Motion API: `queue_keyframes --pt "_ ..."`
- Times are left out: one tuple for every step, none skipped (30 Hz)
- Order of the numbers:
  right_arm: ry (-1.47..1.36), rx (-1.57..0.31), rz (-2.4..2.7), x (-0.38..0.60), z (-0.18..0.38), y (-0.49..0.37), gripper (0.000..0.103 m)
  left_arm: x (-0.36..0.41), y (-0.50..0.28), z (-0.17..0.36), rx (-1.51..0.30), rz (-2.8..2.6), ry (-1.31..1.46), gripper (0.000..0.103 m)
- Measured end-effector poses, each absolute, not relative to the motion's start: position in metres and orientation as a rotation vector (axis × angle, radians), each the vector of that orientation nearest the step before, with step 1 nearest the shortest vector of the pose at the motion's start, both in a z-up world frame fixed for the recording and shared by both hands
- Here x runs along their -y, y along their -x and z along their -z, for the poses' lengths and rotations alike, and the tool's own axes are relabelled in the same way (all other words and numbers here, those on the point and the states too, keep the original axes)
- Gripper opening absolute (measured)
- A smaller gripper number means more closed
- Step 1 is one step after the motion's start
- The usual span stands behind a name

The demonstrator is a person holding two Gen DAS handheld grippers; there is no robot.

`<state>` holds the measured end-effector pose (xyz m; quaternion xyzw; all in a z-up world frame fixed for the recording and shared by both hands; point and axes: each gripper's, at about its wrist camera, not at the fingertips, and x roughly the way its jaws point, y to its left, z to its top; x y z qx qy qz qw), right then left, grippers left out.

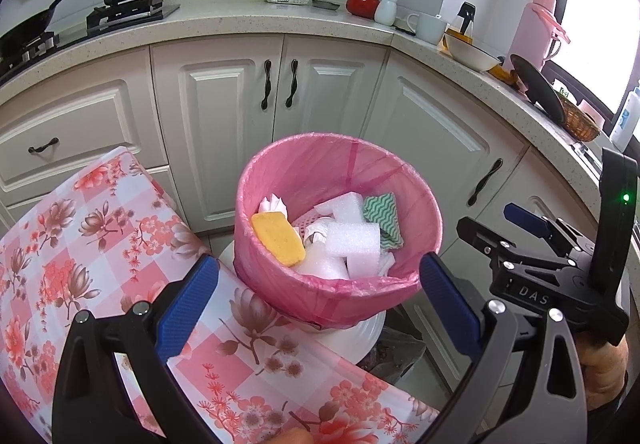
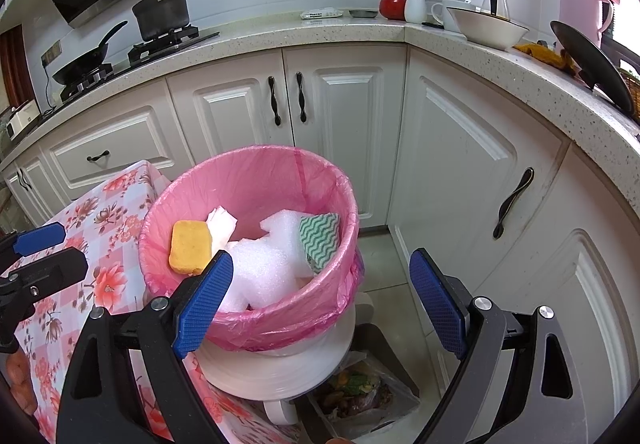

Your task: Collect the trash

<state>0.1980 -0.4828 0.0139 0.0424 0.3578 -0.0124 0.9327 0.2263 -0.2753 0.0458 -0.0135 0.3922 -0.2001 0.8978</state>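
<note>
A round bin with a pink liner point(image 1: 320, 160) stands on a white stool beside the table; it also shows in the right wrist view point(image 2: 256, 180). Inside lie a yellow sponge point(image 1: 278, 238) point(image 2: 190, 246), white foam pieces point(image 1: 350, 240) point(image 2: 264, 260), a green wavy cloth point(image 1: 382, 218) point(image 2: 320, 240) and crumpled white paper point(image 1: 274, 204). My left gripper point(image 1: 320, 308) is open and empty, just in front of the bin. My right gripper point(image 2: 320, 300) is open and empty, above the bin's near right rim; it shows at the right in the left wrist view point(image 1: 516, 228).
A table with a pink floral cloth point(image 1: 80, 244) is at the left. White cabinets point(image 1: 224, 116) and a speckled counter point(image 1: 240, 20) curve behind, holding pots, bowls and a pink flask point(image 1: 534, 28). A bag of food waste point(image 2: 356, 392) lies on the floor under the stool.
</note>
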Motion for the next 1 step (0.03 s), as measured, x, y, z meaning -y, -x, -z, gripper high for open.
queue_keyframes --pt "-0.086 -0.733 0.025 0.4828 -0.0139 -0.1981 0.085 0.2753 -0.2264 -0.0457 -0.812 0.413 0.027 0.097"
